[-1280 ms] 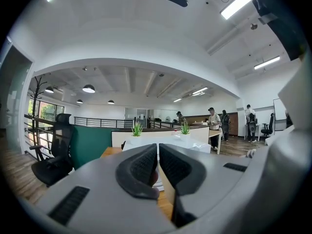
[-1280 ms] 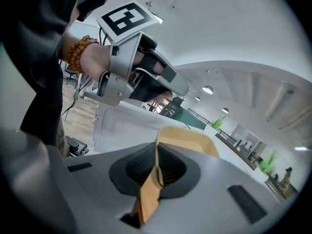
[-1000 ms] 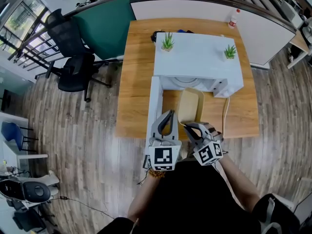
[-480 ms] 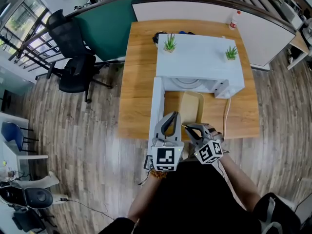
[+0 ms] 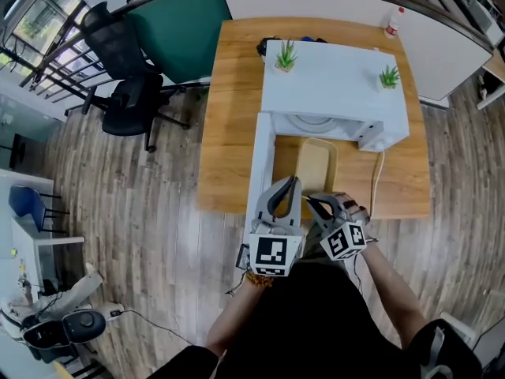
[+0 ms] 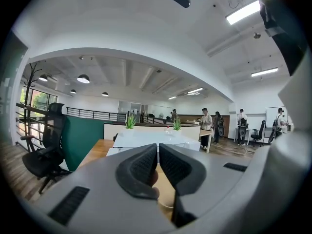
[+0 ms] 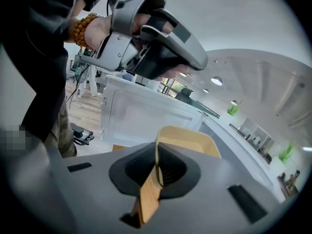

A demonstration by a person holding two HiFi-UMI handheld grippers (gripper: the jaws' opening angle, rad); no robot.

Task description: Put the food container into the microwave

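Holding food container [image 5: 317, 164] by near rim, my right gripper [image 5: 316, 201] pinching it; left gripper [image 5: 289, 184] pressed together, empty. Door [image 5: 261, 152] of microwave [image 5: 335, 73] open; container outside cavity, insertion left.

Left tongs [image 5: 290, 182] closed, level; right tongs [image 5: 311, 200] clamped, tilted downward.

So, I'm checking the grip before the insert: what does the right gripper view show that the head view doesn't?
Only the right gripper view: the right hand-held gripper, jaws pinched on the rim of the tan food container. Only the head view: the turntable inside the microwave, the bottle at the table's far corner. Both: the container, the open white door, the left hand-held gripper.
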